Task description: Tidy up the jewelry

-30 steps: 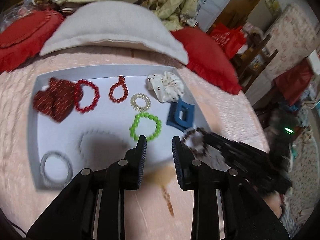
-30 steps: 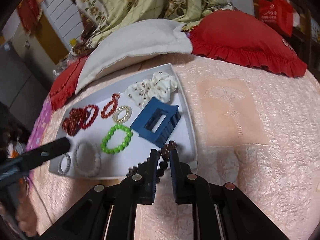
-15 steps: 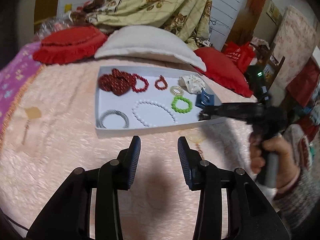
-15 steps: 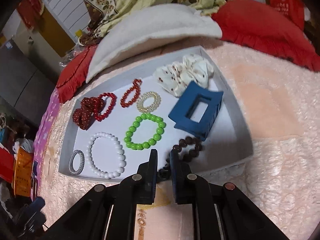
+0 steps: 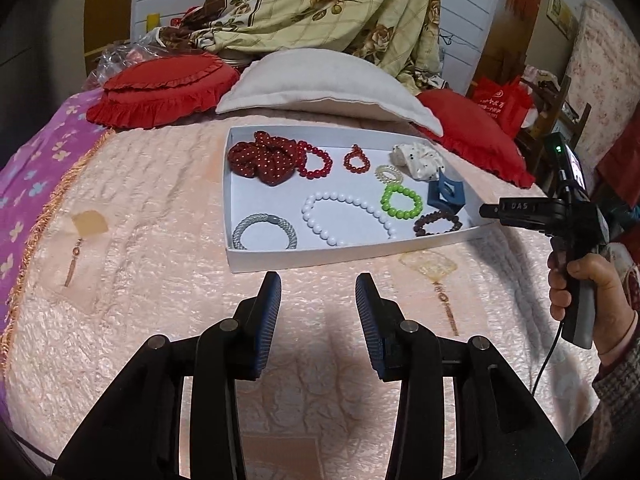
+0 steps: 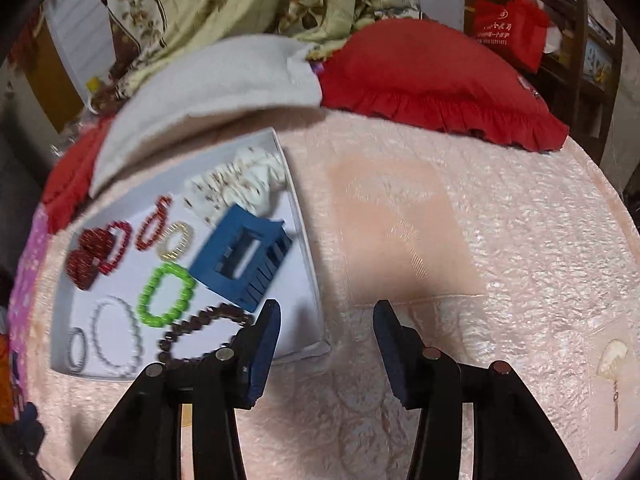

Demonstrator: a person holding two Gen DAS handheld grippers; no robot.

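A white tray [image 5: 240,184] [image 6: 308,248] on the pink bedspread holds several pieces. A dark brown bead bracelet [image 5: 438,222] [image 6: 192,332] lies in its near right corner, beside a blue hair claw [image 5: 446,194] [image 6: 244,260], a green bead bracelet [image 5: 401,201] [image 6: 166,294] and a white bead necklace [image 5: 346,218] [image 6: 116,330]. My left gripper [image 5: 318,300] is open and empty, in front of the tray. My right gripper [image 6: 326,332] is open and empty, over the tray's right corner; it also shows in the left wrist view [image 5: 486,211].
The tray also holds a red polka-dot scrunchie [image 5: 262,158], red bead bracelets [image 5: 316,160], a white scrunchie [image 5: 418,158] and a grey band [image 5: 264,232]. A white pillow [image 5: 328,84] and red cushions [image 5: 160,90] [image 6: 436,80] lie behind the tray.
My right gripper opened and let go of the dark brown bracelet, which now lies in the tray, then moved right. My left gripper drew back from the tray.
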